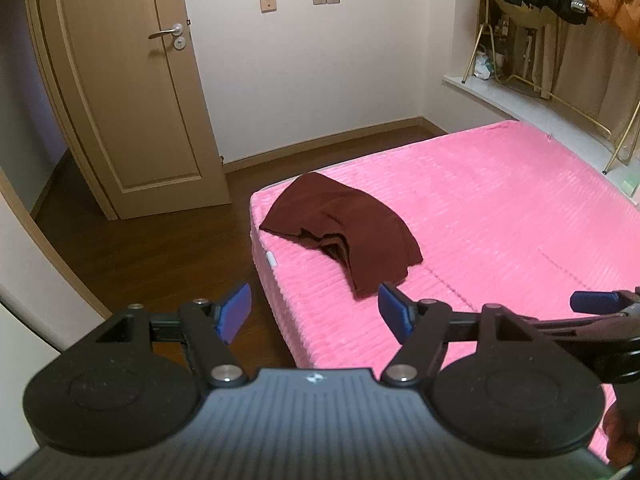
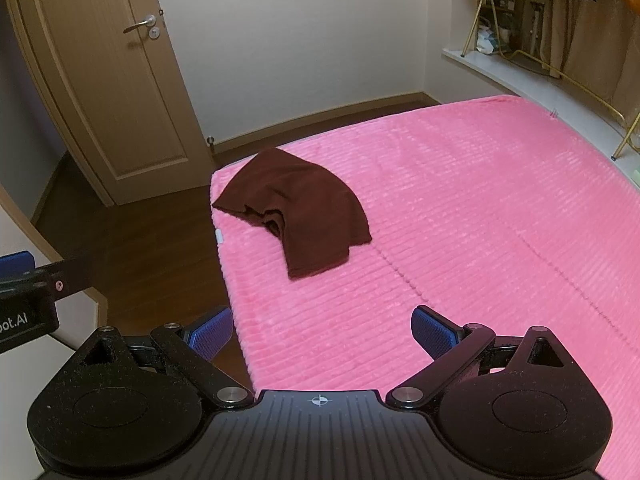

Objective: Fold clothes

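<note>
Readable only as "oot.AI" on the left gripper (image 2: 16, 276) body at the right-wrist view's left edge. Dark maroon garment (image 1: 340, 232), loosely folded and rumpled, on the pink ribbed bedspread (image 1: 500, 220) near its far-left corner. Left gripper and right gripper (image 2: 322, 330) both spread wide, empty, well short of the cloth.

Left gripper (image 1: 315, 311) and right gripper (image 2: 322, 333): black linkage arms, silver pivot screws, round black discs, ribbed grey housing, blue ribbed pads (image 2: 210, 336), crosshair mark.

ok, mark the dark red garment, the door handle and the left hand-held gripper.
dark red garment (image 2: 296, 204): right wrist view, middle of the cloth.
door handle (image 1: 164, 33): left wrist view, lever.
left hand-held gripper (image 1: 314, 312): left wrist view, midway between fingertips.
</note>
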A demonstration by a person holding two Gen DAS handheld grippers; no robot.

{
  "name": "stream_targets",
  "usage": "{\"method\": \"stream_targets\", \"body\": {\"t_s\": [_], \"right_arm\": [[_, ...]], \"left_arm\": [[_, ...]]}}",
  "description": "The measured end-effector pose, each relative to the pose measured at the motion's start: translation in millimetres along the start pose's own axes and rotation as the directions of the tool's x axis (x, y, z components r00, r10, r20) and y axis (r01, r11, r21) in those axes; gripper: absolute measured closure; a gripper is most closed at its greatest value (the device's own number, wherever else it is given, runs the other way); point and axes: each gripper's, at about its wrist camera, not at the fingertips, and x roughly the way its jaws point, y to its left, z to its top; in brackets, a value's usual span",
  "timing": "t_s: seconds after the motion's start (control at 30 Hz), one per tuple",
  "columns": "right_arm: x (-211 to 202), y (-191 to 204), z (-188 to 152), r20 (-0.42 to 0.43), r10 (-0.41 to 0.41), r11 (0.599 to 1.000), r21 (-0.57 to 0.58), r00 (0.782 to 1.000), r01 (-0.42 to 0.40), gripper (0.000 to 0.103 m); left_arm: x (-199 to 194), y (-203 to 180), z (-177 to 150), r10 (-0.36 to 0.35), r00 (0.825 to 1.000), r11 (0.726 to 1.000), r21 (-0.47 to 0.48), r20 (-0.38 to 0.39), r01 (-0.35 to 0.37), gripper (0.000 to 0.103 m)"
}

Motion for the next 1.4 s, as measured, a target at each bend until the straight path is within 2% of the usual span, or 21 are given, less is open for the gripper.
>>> {"method": "stream_targets", "body": {"t_s": [0.33,0.53,1.4], "right_arm": [[-5,-2,-3,0.006,0.004,1.000,0.005,1.000,-0.004,0.005],[-9,-2,-4,0.010,0.007,1.000,0.008,1.000,-0.007,0.005],[-21,-7,-13,0.029,0.001,0.999,0.033,1.000,-0.002,0.005]], "left_arm": [[0,2,-10,-0.006,1.000,1.000,-0.008,0.015,0.006,0.036],[5,1,-30,-0.003,1.000,1.000,0.000,0.018,0.003,0.036],[-13,-13,-30,-0.006,1.000,0.999,0.041,0.003,0.006,0.035]]}}
